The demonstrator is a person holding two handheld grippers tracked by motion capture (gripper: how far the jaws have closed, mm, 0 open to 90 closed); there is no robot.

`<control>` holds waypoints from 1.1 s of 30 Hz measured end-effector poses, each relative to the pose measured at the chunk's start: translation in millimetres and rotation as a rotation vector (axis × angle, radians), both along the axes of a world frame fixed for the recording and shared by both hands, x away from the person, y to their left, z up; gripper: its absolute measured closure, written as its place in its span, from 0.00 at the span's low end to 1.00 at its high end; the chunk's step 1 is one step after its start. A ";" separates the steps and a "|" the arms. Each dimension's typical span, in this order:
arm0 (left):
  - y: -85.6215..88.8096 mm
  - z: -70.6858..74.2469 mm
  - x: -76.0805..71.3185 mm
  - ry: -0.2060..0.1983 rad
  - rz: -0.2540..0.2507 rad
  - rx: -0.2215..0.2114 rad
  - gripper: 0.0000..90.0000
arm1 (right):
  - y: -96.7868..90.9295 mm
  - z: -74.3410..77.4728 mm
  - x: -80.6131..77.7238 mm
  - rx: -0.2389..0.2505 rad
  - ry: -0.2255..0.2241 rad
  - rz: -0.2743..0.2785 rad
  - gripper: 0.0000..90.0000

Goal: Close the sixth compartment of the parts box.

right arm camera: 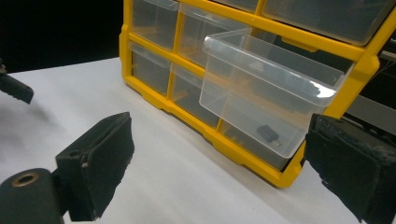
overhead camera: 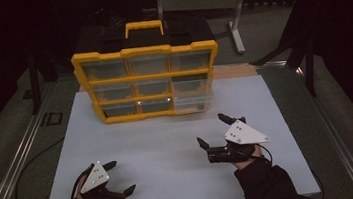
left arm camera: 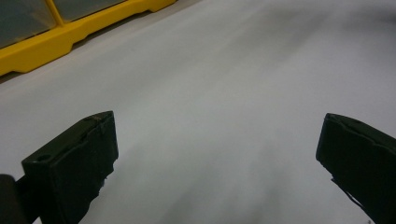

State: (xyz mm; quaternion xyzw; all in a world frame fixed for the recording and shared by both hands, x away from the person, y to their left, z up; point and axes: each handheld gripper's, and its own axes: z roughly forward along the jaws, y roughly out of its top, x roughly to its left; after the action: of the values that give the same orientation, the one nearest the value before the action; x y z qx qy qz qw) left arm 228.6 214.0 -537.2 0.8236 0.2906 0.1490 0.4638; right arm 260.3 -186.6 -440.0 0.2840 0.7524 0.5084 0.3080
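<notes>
Organiser: yellow plastic drawer cabinet (overhead camera: 147, 76) with a black top and yellow carry handle, standing upright near the far edge of the bench, a little left of its middle; three rows of three clear drawers face the person.

Open drawer: clear plastic drawer (right arm camera: 268, 88) at the right end of the cabinet front, pulled partly out and tilted; in the high view it shows as a pale box (overhead camera: 192, 95) jutting from the lower right of the cabinet. A small dark part (right arm camera: 268, 132) is seen through its wall, low down; whether it lies in this drawer or in the one behind it cannot be told.

Right gripper: black two-jaw gripper (overhead camera: 214, 132) with a grey three-cornered plate, held over the right half of the bench, near the cabinet's lower right corner but apart from it. Jaws spread wide, nothing between them; in the right gripper view (right arm camera: 219, 154) the open drawer lies ahead, between the jaws and beyond them.

Left gripper: matching black gripper (overhead camera: 122, 176) near the near left corner of the bench, well apart from the cabinet. Jaws spread, empty; in the left gripper view (left arm camera: 217, 149) bare bench lies ahead and the cabinet's yellow base (left arm camera: 65, 37) sits at upper left.

Bench: flat pale grey-white board (overhead camera: 169, 145), plain, resting on a darker grey surface with a metal rail (overhead camera: 15, 163) along the left side.

Room: dark; a grey metal stand (overhead camera: 233, 17) rises behind the bench at the far right.
</notes>
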 end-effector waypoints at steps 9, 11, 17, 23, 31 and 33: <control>0.2 0.9 -0.6 -0.009 -0.003 -0.001 0.00 | 14.6 -21.8 9.3 0.041 0.022 -0.042 0.09; 0.3 1.1 -0.6 -0.009 -0.004 0.002 0.00 | 17.1 -27.1 10.5 0.044 0.035 -0.049 0.10; 0.3 1.2 -0.6 -0.009 -0.003 0.005 0.00 | 22.9 -37.8 13.7 0.038 0.048 -0.068 0.17; 0.5 1.4 -0.7 -0.011 -0.004 0.005 0.00 | 25.0 -43.0 17.8 0.033 0.052 -0.123 0.34; 0.1 0.9 -0.7 -0.007 -0.004 0.002 0.00 | 27.2 -48.2 26.8 0.023 0.089 -0.133 0.52; 0.1 0.9 -0.7 -0.006 -0.005 0.002 0.00 | 28.5 -48.1 28.6 0.008 0.089 -0.131 0.57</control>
State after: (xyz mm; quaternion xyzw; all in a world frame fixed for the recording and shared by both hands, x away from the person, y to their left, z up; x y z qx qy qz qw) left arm 227.9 214.1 -536.3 0.8243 0.2869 0.1507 0.4642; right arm 288.9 -158.2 -488.1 0.3558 0.7431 0.4771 0.3058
